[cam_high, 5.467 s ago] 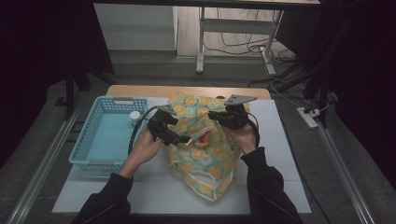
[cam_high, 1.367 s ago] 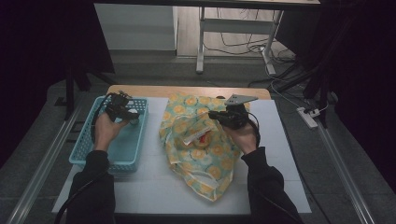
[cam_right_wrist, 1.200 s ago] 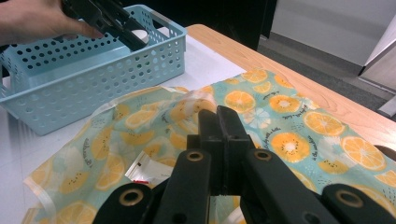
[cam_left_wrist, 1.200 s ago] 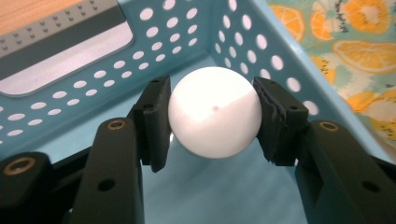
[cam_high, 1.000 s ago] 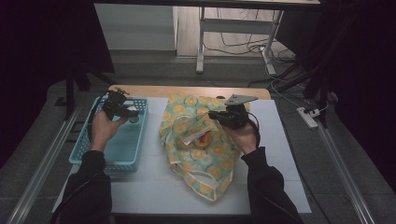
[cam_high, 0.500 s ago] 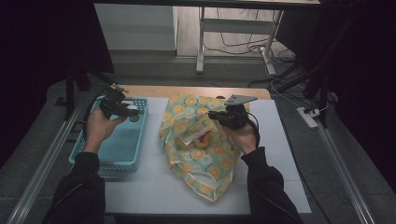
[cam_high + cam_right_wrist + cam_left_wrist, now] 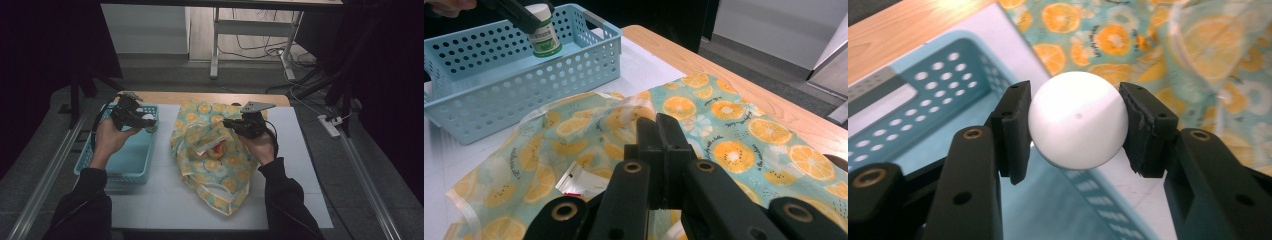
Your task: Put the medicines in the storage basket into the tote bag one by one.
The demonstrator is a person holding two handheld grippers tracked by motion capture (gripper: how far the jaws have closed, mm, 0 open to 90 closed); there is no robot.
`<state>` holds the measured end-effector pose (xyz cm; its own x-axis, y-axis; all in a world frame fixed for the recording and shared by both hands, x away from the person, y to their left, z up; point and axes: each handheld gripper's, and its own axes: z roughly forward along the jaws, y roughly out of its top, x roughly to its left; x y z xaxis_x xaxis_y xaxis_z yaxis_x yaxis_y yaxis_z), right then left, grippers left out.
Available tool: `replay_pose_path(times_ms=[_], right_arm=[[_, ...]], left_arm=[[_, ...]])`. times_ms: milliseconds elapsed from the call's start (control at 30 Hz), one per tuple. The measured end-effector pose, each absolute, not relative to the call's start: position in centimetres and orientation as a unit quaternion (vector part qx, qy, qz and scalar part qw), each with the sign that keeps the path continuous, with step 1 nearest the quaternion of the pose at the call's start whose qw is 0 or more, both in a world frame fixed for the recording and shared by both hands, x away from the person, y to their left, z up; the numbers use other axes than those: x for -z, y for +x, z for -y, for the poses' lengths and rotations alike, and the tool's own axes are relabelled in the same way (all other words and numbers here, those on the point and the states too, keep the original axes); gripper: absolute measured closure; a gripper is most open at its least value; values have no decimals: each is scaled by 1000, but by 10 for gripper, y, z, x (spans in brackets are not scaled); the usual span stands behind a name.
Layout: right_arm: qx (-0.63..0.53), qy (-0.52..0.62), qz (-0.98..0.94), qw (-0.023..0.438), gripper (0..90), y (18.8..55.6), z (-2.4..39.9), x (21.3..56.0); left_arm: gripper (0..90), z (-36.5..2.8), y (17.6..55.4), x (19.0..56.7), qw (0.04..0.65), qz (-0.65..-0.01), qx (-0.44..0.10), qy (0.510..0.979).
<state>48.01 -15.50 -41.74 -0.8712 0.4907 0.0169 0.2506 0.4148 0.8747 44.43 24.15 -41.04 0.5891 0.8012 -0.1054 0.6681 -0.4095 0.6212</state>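
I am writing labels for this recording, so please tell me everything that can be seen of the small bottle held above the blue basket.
The small bottle is white, plastic-looking, with a rounded white cap and a green label bearing small print too fine to read. It is upright, slightly tilted, clamped at the cap between the black jaws of the left hand-held gripper. It hangs over the far end of the light blue perforated basket; contact with the basket cannot be judged.
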Motion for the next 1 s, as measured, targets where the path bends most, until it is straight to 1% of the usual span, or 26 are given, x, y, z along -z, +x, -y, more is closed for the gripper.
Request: replay_pose_path(times_ms=[667, 1000], right_arm=[[-492, 222, -833, 121, 900, 480, 155, 417], [-492, 222, -833, 121, 900, 479, 154, 418]], left_arm=[[504, -180, 426, 400, 335, -361, -86, 866], [504, -144, 425, 405, 341, -327, -74, 878]])
